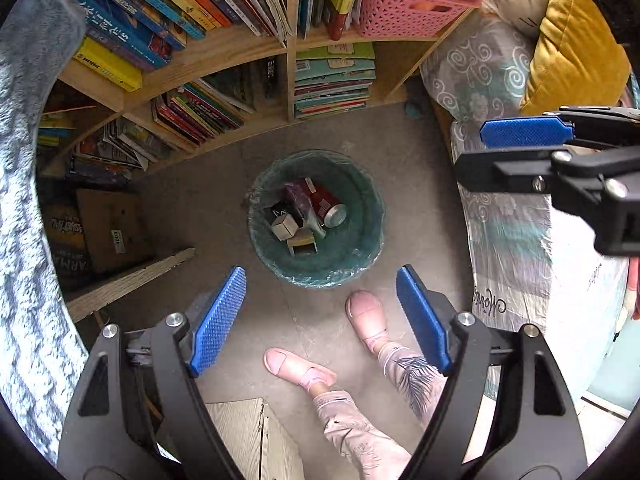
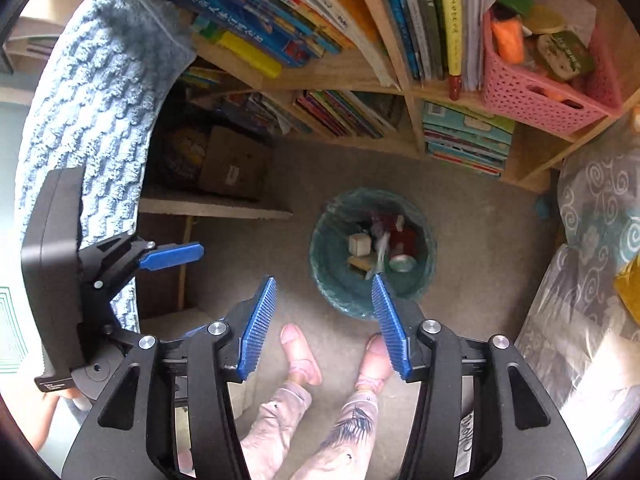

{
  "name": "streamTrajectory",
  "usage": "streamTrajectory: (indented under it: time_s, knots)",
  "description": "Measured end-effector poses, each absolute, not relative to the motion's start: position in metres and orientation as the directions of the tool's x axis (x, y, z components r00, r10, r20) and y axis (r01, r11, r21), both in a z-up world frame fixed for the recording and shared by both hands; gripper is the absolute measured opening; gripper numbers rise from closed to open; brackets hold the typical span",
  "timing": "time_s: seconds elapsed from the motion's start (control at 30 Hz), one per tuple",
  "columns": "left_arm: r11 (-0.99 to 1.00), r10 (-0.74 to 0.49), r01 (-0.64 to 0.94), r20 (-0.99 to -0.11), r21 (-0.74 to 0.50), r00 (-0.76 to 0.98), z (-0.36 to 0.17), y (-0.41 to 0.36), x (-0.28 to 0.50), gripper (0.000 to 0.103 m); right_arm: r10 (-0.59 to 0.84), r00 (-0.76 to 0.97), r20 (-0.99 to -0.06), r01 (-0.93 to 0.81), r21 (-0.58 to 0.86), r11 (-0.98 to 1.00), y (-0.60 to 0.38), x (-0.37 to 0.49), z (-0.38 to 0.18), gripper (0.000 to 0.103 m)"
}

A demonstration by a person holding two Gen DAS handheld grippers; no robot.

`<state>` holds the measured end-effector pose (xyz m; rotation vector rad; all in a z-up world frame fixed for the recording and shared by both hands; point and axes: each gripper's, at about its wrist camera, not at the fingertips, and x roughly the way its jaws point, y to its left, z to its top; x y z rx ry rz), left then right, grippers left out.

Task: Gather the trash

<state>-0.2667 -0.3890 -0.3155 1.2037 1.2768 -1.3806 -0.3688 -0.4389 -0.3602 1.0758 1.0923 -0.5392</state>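
Note:
A round bin with a green liner stands on the floor and shows again in the right wrist view. In it lie a red can, a purple wrapper and small cardboard boxes. My left gripper is open and empty, high above the floor just short of the bin. My right gripper is open and empty, also above the bin's near edge. The right gripper also shows at the right of the left wrist view, and the left gripper at the left of the right wrist view.
A wooden bookshelf full of books stands behind the bin, with a pink basket. A blue-grey plush cover is at the left, a patterned bed cover and yellow cushion at the right. The person's pink-slippered feet stand by the bin.

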Motion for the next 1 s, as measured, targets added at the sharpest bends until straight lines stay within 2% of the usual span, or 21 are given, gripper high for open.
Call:
streamTrajectory:
  time_s: [0.27,0.3,0.43,0.5,0.6,0.87,1.0]
  knots:
    - [-0.084,-0.049,0.988,-0.989,-0.132,-0.137,-0.288,-0.383,-0.268,0.076,0.109,0.421,-0.901,0.800,0.425,0.423,-0.431,-0.381,-0.342,0.062]
    - [-0.082,-0.058,0.988,-0.989,-0.130,-0.135,-0.283,-0.382,-0.268,0.078,0.105,0.424,-0.899,0.799,0.426,0.425,-0.430,-0.382,-0.338,0.067]
    - [-0.070,-0.104,0.989,-0.985,-0.130,-0.137,-0.261,-0.377,-0.268,0.081,0.084,0.436,-0.896,0.791,0.426,0.440,-0.423,-0.386,-0.320,0.072]
    - [-0.064,-0.132,0.990,-0.982,-0.129,-0.137,-0.247,-0.373,-0.267,0.084,0.070,0.443,-0.894,0.788,0.425,0.446,-0.419,-0.387,-0.309,0.080]
    - [-0.058,-0.181,0.994,-0.978,-0.093,-0.102,-0.226,-0.365,-0.266,0.088,0.044,0.450,-0.892,0.784,0.418,0.459,-0.414,-0.389,-0.291,0.086]
    - [0.043,-0.306,0.998,-0.951,-0.047,-0.032,-0.153,-0.332,-0.251,0.096,-0.041,0.488,-0.872,0.768,0.407,0.494,-0.404,-0.392,-0.230,0.089]
    - [0.132,-0.383,0.991,-0.923,-0.008,0.043,-0.109,-0.305,-0.232,0.096,-0.062,0.520,-0.852,0.713,0.393,0.581,-0.393,-0.373,-0.191,0.089]
